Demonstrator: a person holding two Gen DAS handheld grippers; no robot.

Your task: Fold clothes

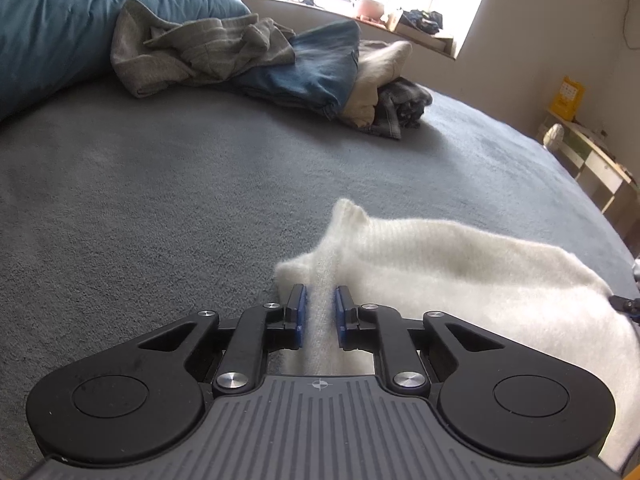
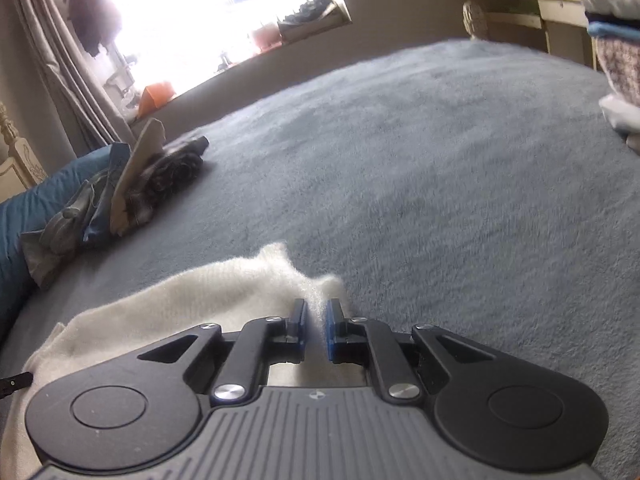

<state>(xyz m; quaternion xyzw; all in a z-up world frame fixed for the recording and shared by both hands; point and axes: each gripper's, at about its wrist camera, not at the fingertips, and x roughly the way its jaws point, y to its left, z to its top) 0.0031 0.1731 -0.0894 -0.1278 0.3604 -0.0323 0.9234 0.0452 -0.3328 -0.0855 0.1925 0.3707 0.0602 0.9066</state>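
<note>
A fuzzy white knit garment point(image 1: 460, 264) lies across the grey bed cover, stretched between both grippers. My left gripper point(image 1: 320, 294) is shut on a pinched ridge of its left edge, the fabric running up between the blue pads. In the right wrist view the same white garment point(image 2: 192, 300) spreads to the left, and my right gripper point(image 2: 317, 306) is shut on its right corner. The tip of the other gripper point(image 1: 624, 304) shows at the right edge of the left wrist view.
A heap of unfolded clothes point(image 1: 256, 64) sits at the far side of the bed: grey top, blue jeans, cream piece, plaid shirt. A teal pillow point(image 1: 60, 20) lies far left. A stack of folded clothes point(image 2: 616, 40) stands at right. The grey bed cover point(image 2: 440, 180) stretches ahead.
</note>
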